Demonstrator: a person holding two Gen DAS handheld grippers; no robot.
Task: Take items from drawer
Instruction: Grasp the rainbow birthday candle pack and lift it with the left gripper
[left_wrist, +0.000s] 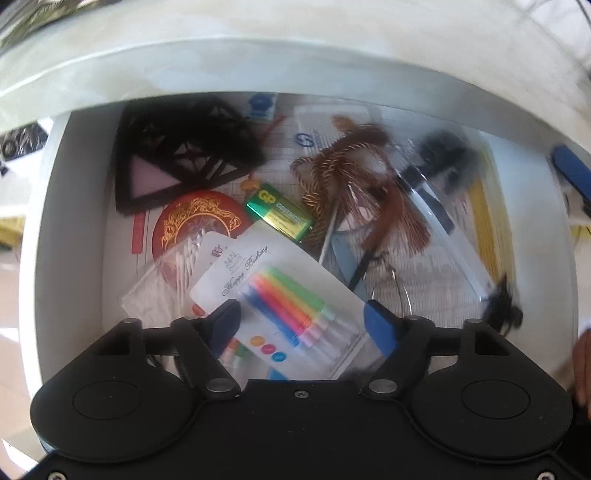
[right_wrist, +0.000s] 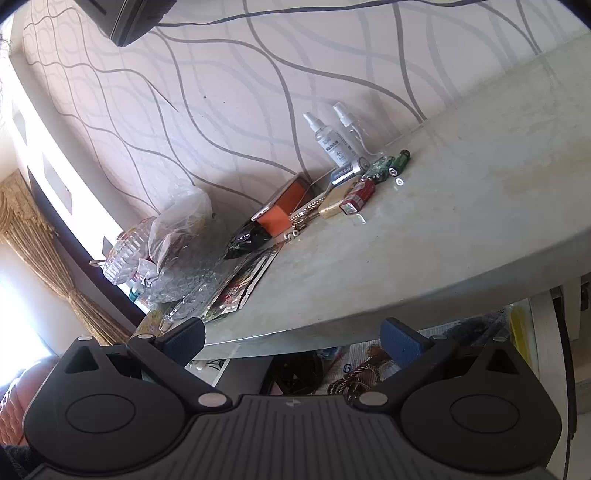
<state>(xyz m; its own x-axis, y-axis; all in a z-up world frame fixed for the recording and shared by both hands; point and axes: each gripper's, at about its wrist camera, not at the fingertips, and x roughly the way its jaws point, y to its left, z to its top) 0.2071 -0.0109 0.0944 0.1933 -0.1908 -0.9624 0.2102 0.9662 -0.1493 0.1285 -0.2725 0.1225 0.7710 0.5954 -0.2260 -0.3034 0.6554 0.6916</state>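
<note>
Inside the open white drawer (left_wrist: 66, 206), near its front edge, lies the white blister card of rainbow-coloured birthday candles (left_wrist: 284, 306) — its long axis runs from about ten o'clock to four o'clock in the left wrist view, with the candle tips toward ten and the pale holders toward four. At about twelve o'clock from the card sits a green and gold nine-volt battery (left_wrist: 279, 217), its length on much the same diagonal. A round red tin with a gold dragon (left_wrist: 195, 225) lies at ten o'clock from the card, a black lattice diamond-shaped box (left_wrist: 177, 158) beyond it, and a brown tasselled cord (left_wrist: 354, 184) at one o'clock. The left gripper (left_wrist: 306, 325) points steeply down over the card, jaws spread wide, one blue pad on either side of the candles without pressing them. The right gripper (right_wrist: 293, 341) points nearly level at the edge of the pale marble-look tabletop (right_wrist: 461, 221) — jaws spread, nothing between them. On that tabletop, loose batteries (right_wrist: 384, 170) and two clear spray bottles (right_wrist: 332, 140) stand near the patterned wall.
</note>
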